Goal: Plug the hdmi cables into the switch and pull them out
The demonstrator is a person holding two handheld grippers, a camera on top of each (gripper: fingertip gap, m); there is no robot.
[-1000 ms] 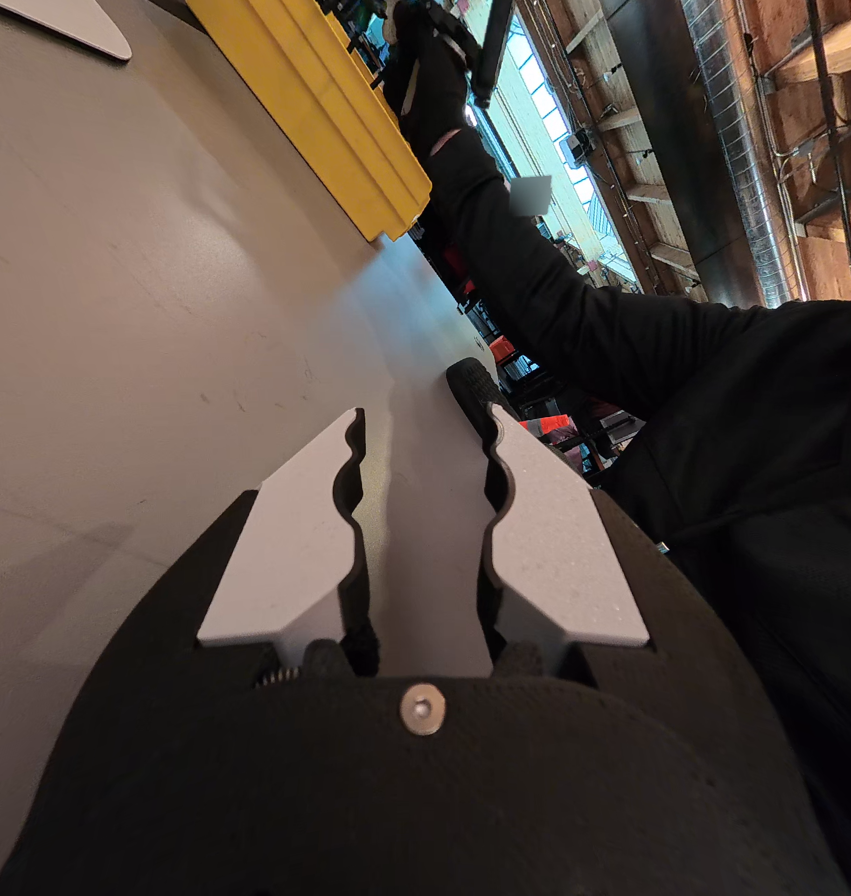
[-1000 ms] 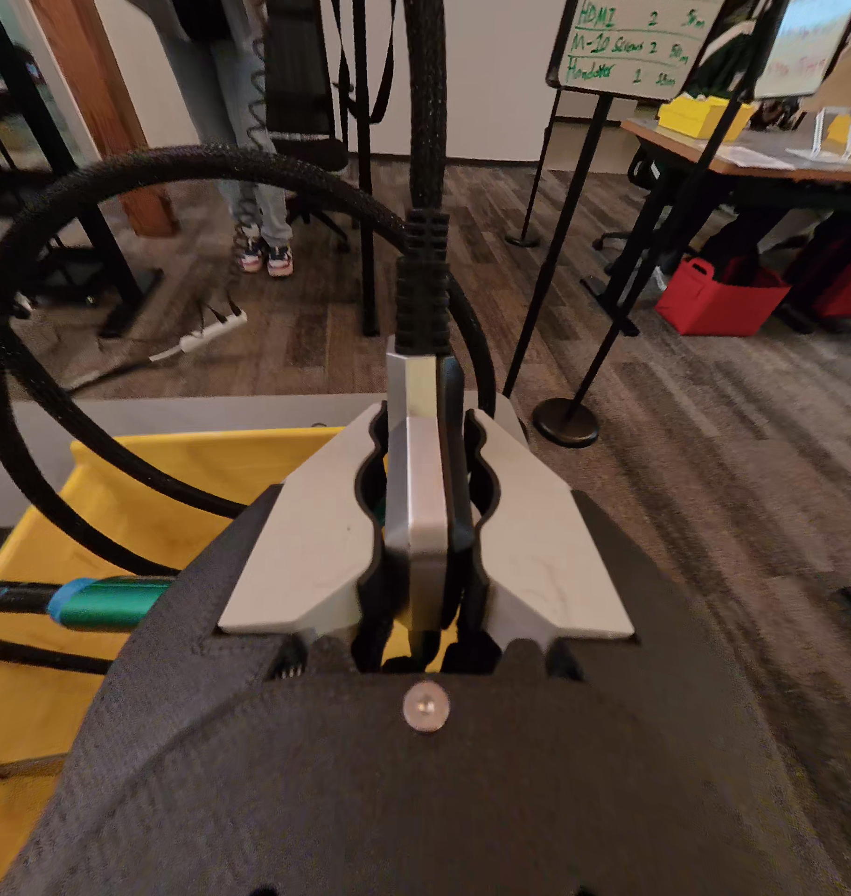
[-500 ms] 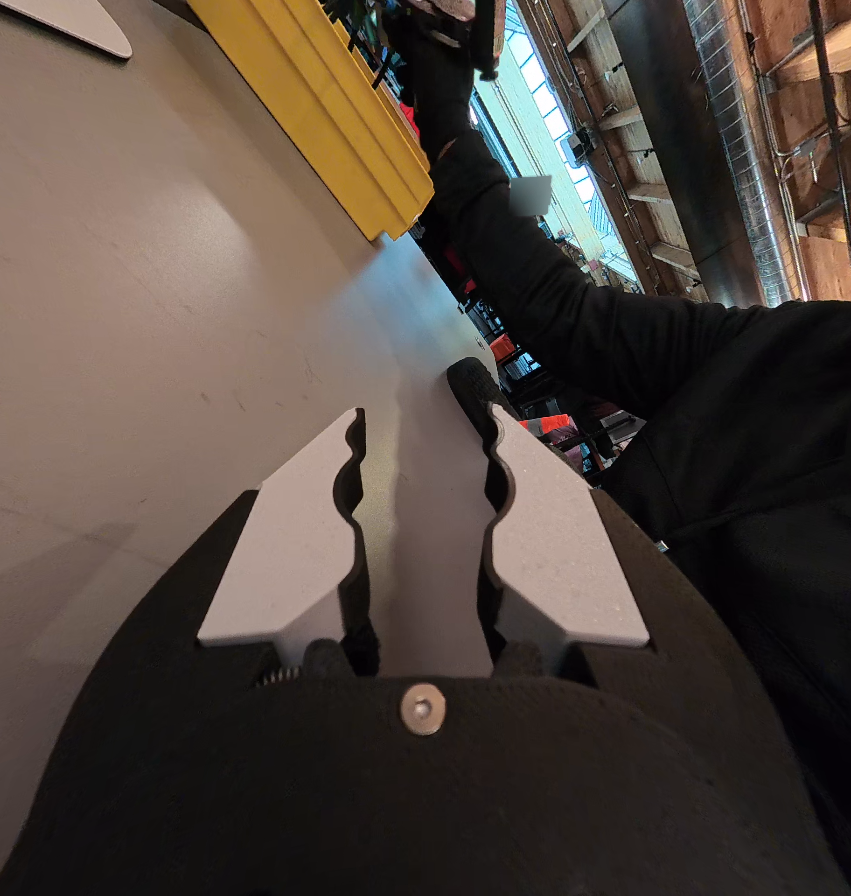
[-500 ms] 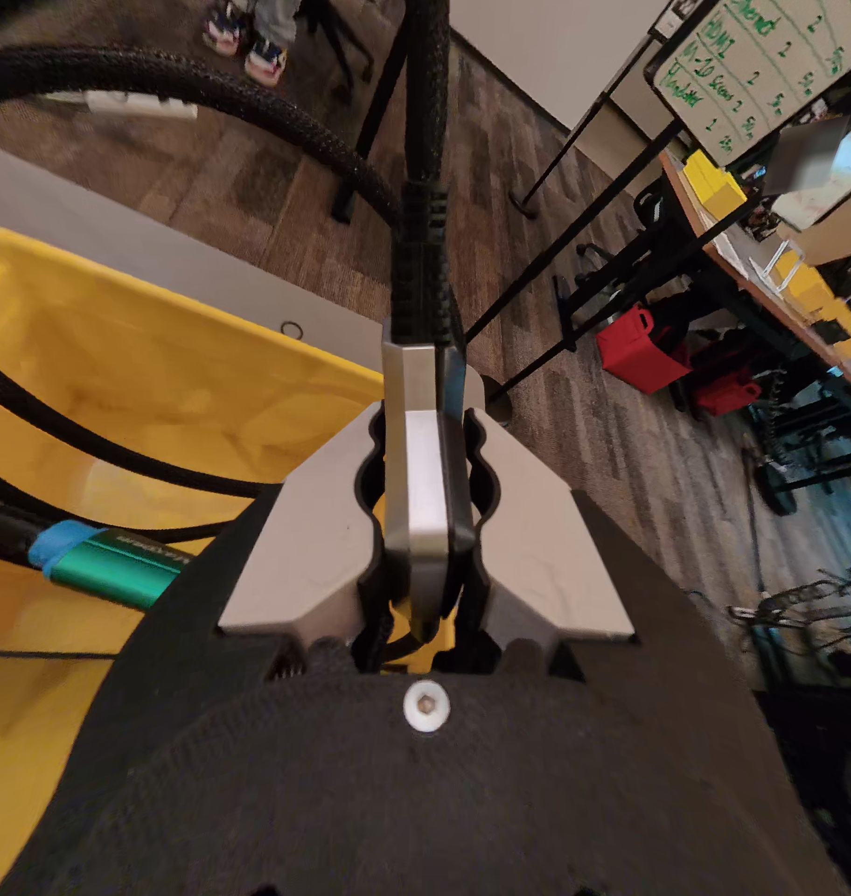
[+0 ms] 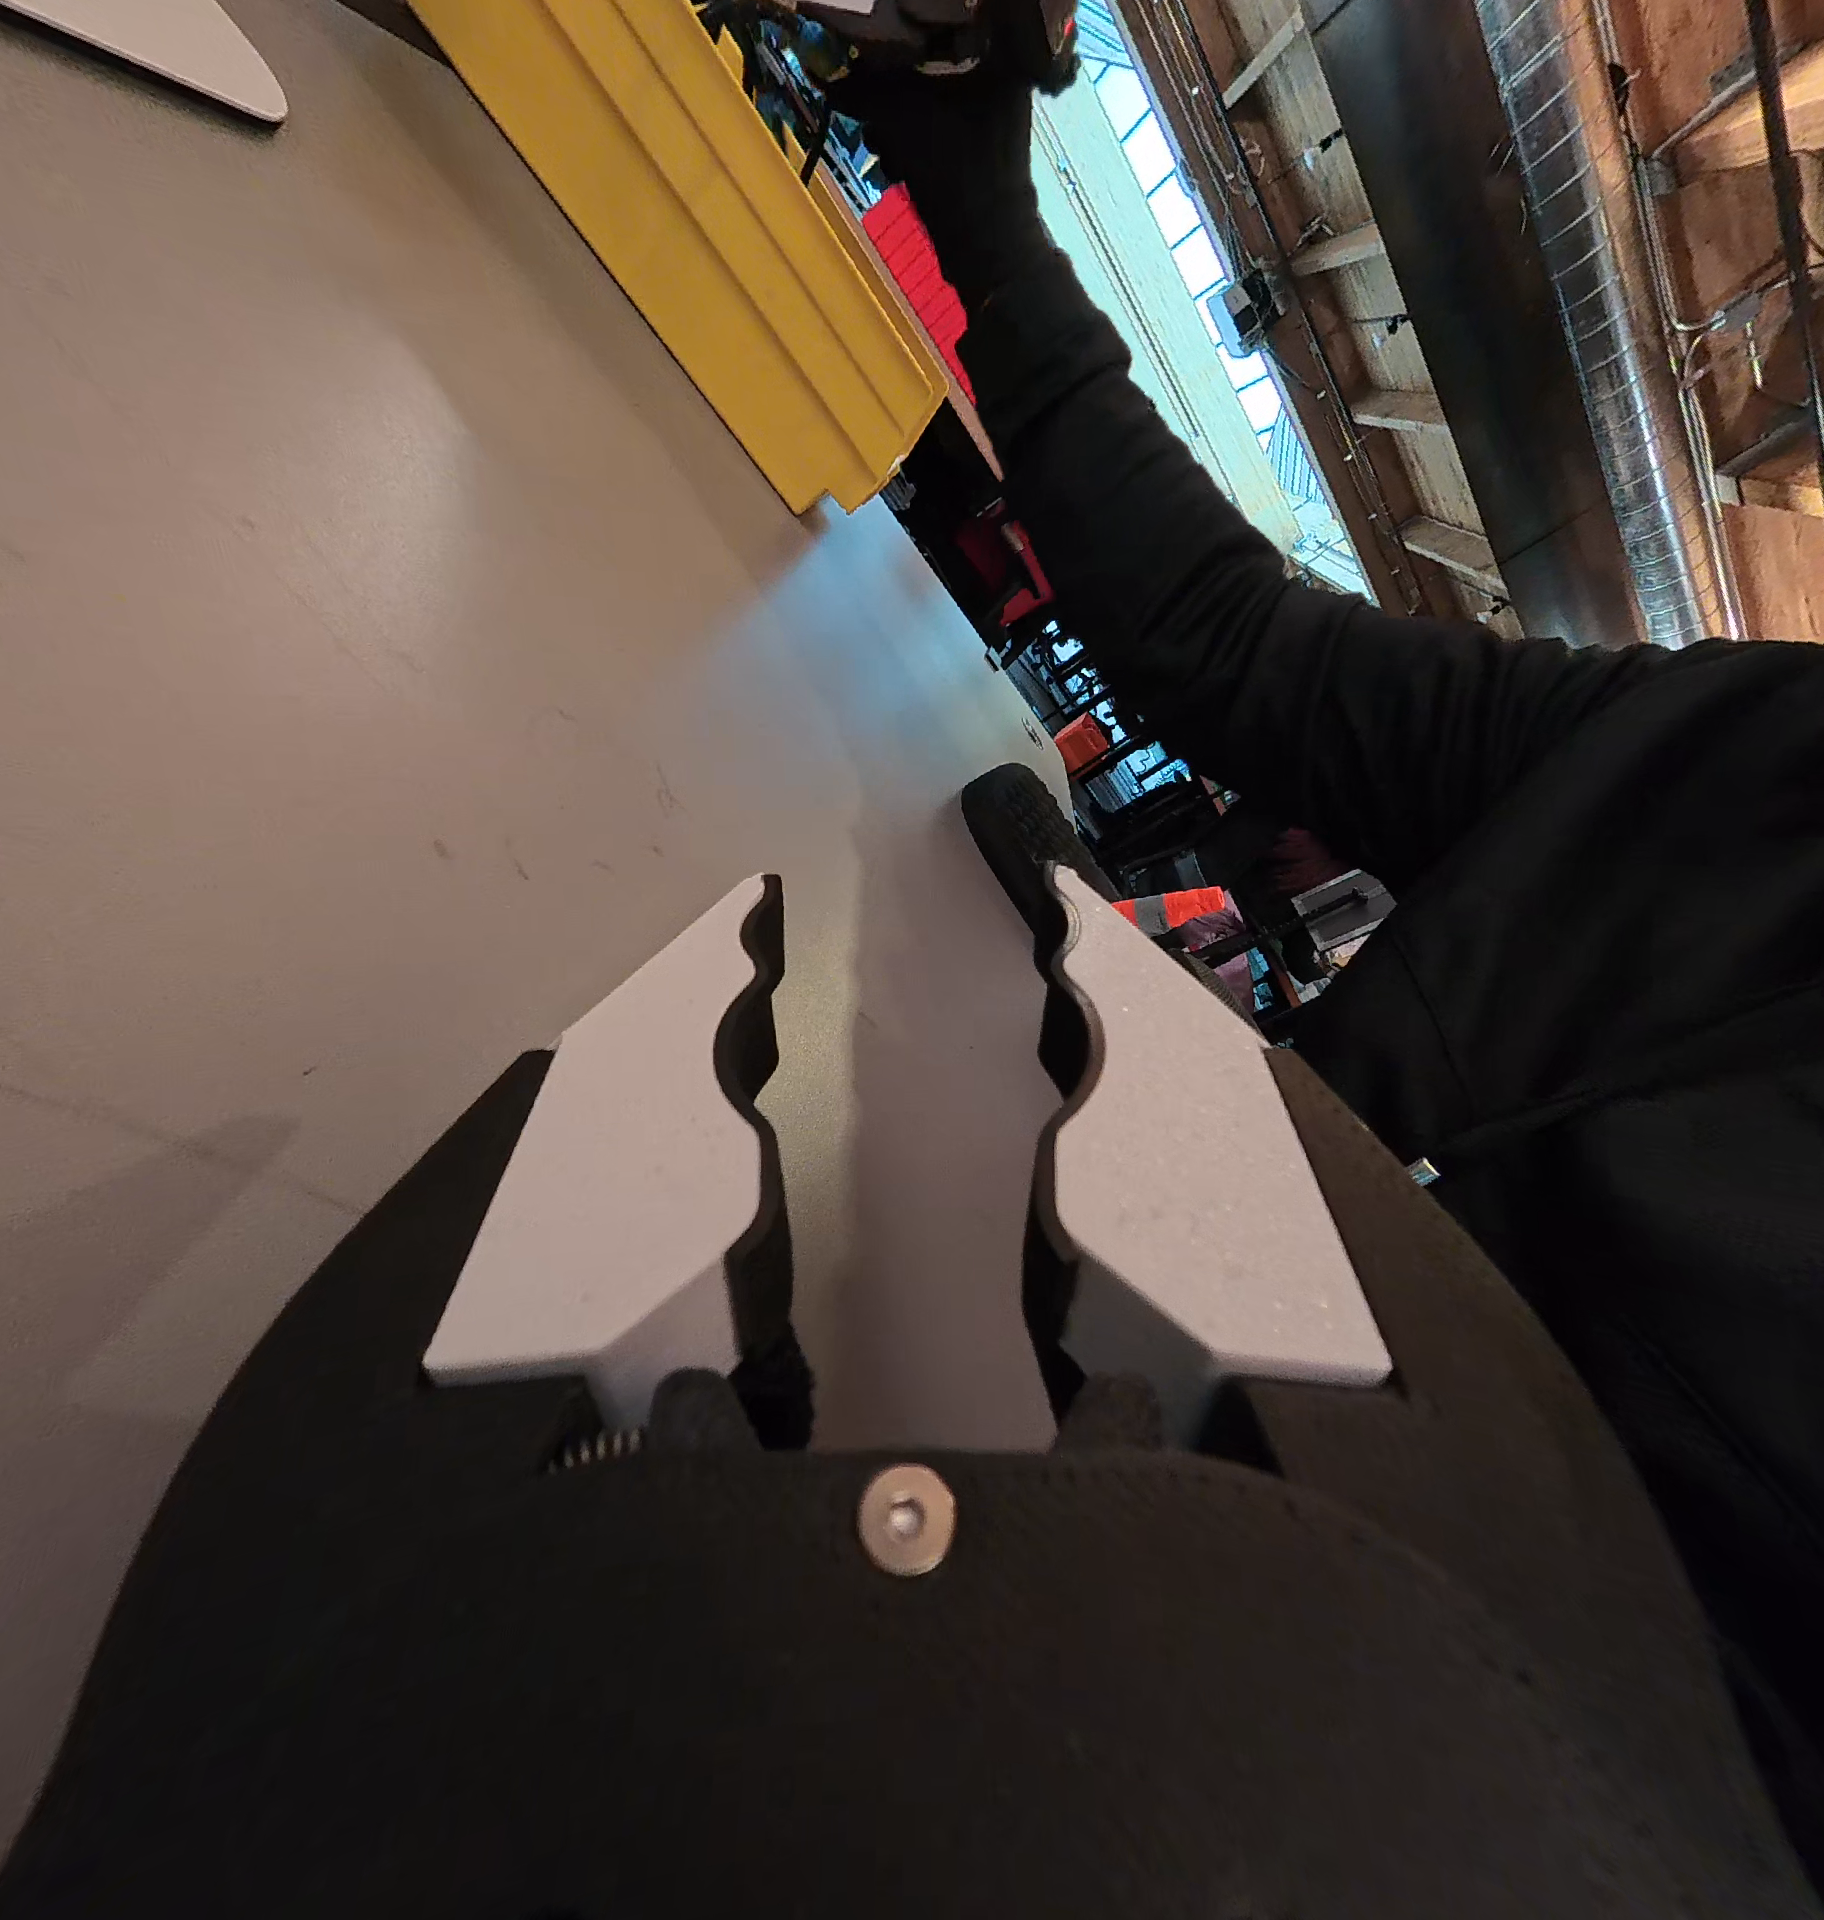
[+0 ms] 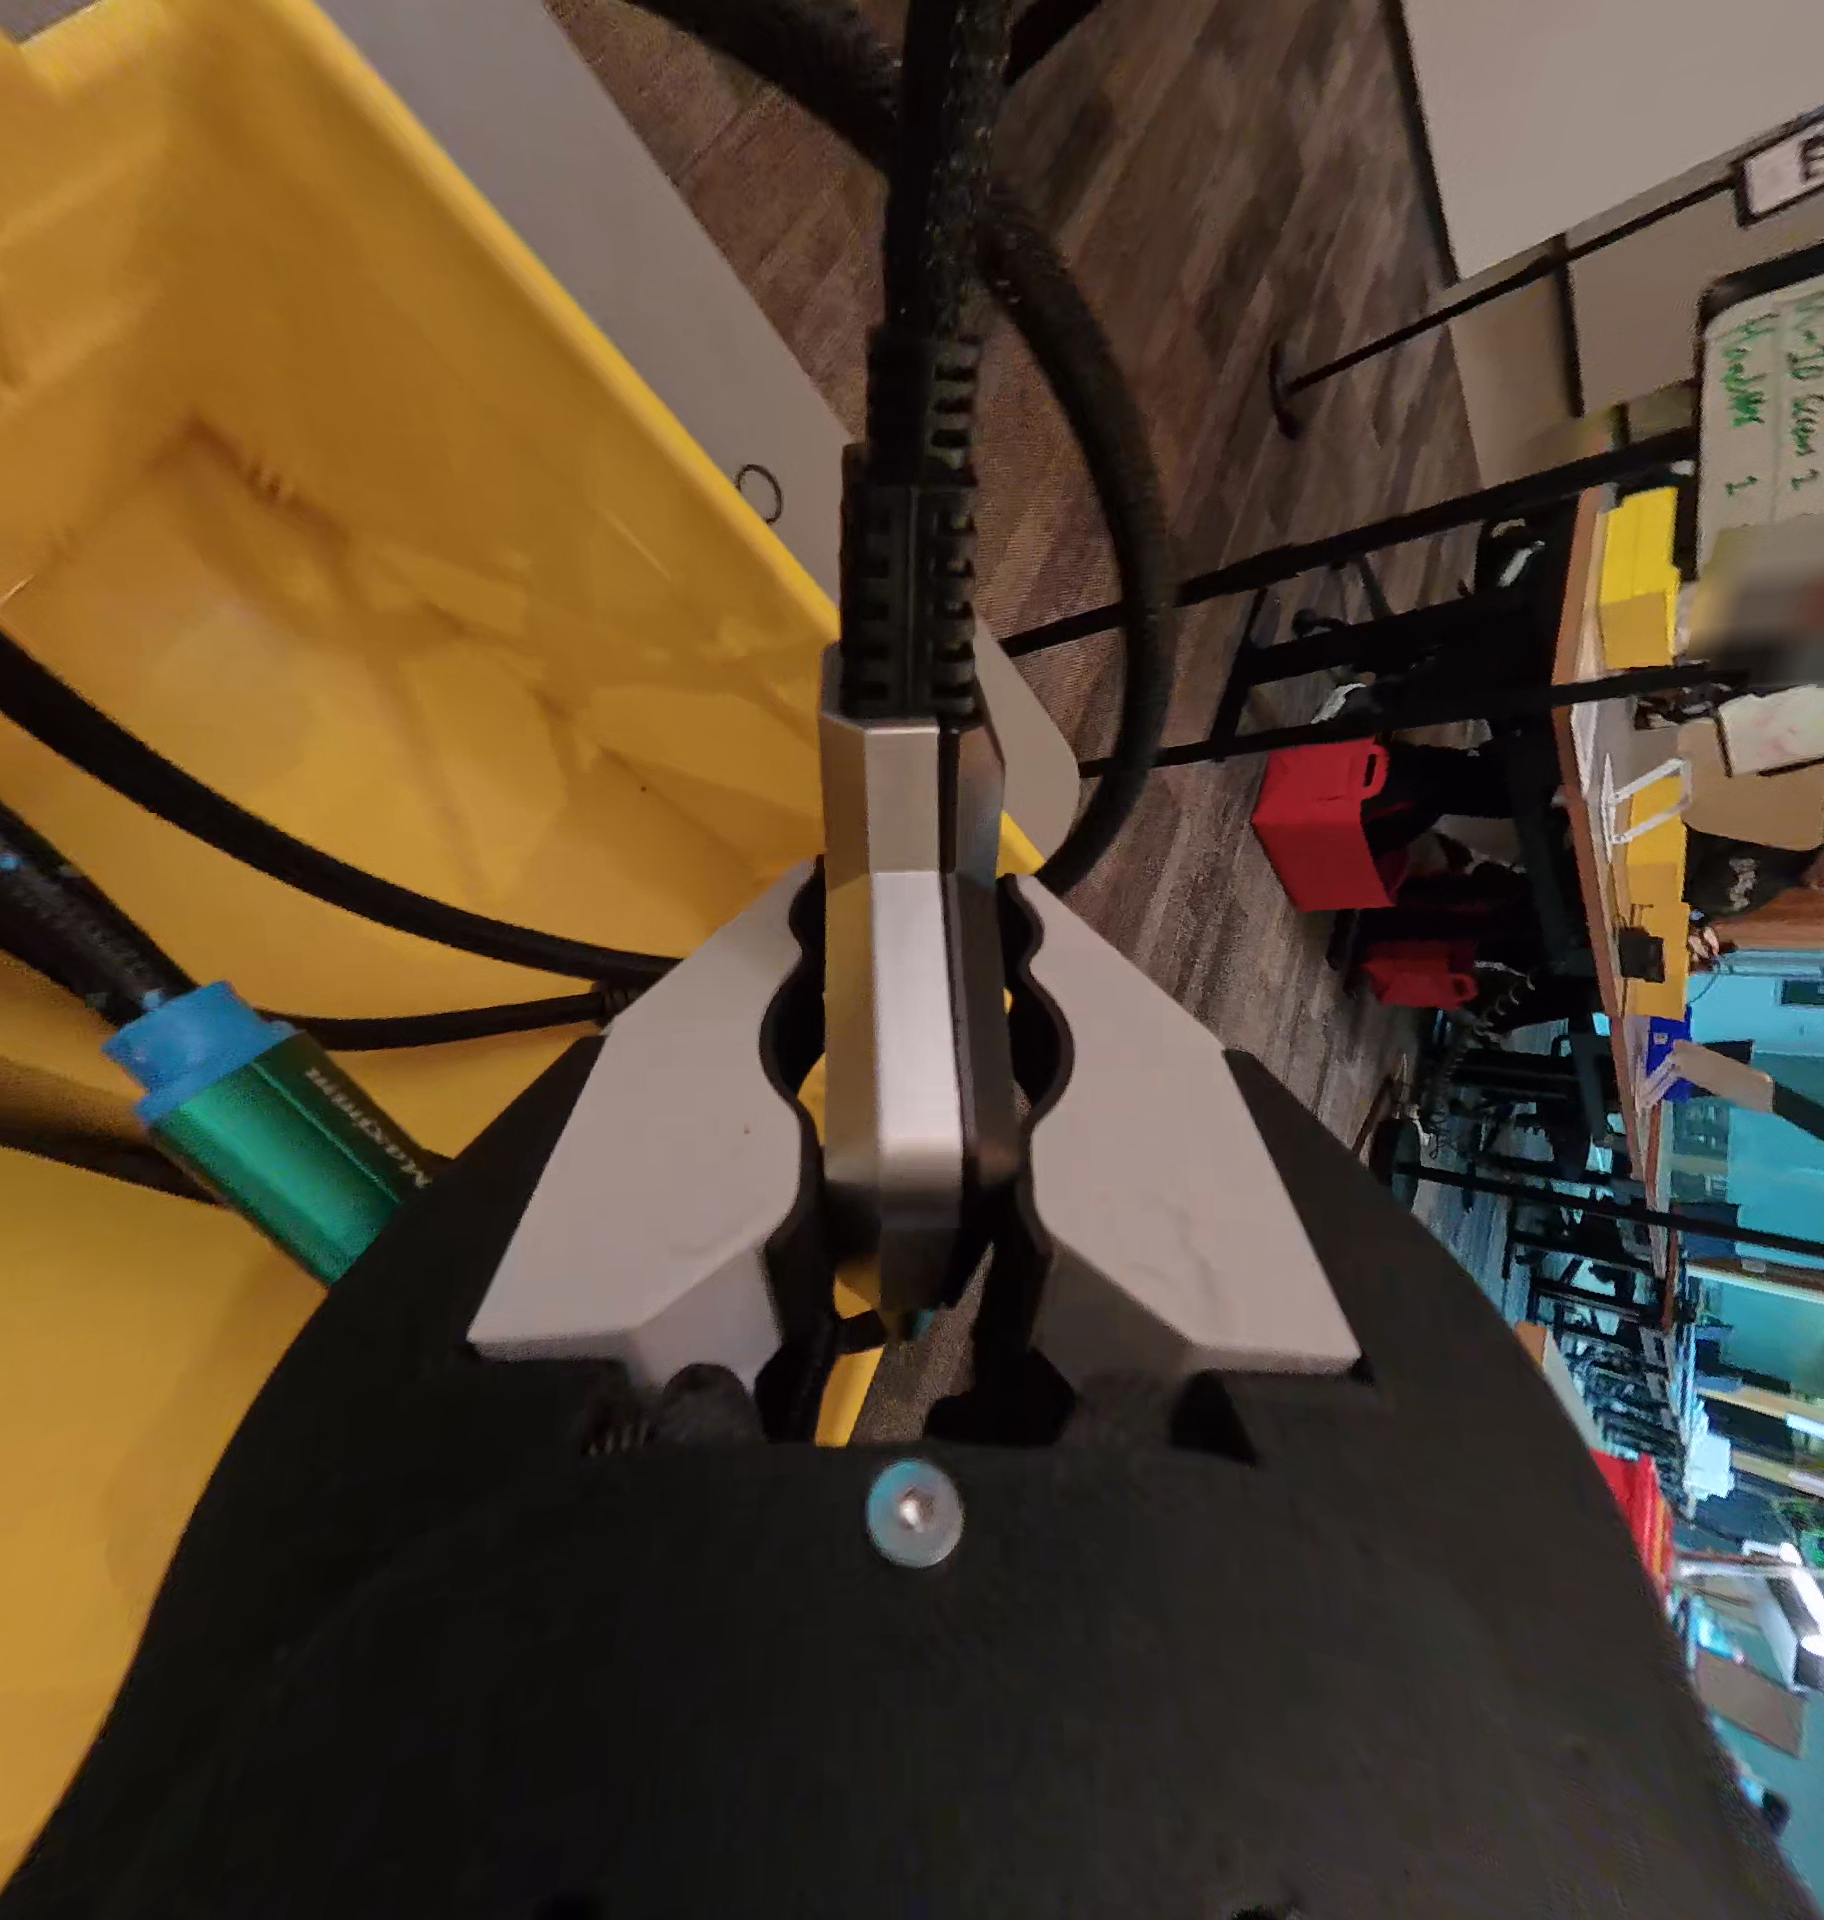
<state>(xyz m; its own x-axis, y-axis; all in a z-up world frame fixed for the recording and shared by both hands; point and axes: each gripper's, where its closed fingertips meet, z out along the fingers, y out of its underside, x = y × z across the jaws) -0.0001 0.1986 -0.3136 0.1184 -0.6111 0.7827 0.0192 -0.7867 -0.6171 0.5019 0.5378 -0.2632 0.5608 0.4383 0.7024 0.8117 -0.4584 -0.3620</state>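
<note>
On my left side, the left gripper [image 5: 908, 935] lies low over the bare grey surface [image 5: 316, 675], tipped on its side, with its pale grey fingers [image 5: 638, 1122] spread apart and nothing between them. A short stretch of black braided cable [image 5: 1022, 831] rests on the surface just beyond the tip of one finger, near the surface's edge; I cannot see where it runs. The long yellow plastic bin [image 5: 742, 260] sits farther along that surface, well apart from this gripper, and a black-sleeved arm [image 5: 1251, 623] reaches over it. The switch shows in neither view, so I cannot say where it lies from either gripper.

On my right side, the right gripper [image 6: 913, 894] is clenched on the silver metal HDMI plug [image 6: 897, 997] with the black ribbed strain relief [image 6: 913, 561]. The plug's long axis runs straight along the fingers, the cable end pointing away from the camera and the black braided cord [image 6: 1095, 520] looping off above the wood-patterned floor [image 6: 1251, 312]. The mating end points back toward the gripper body and is mostly hidden. This gripper hangs over the bin's corner, where a green metal connector with a blue collar [image 6: 264, 1122] and more black cables [image 6: 264, 831] lie inside.

My judgement: the right gripper alone carries a plug, and since the mating end faces the gripper body, the plug must be swung round before it can meet any port.
</note>
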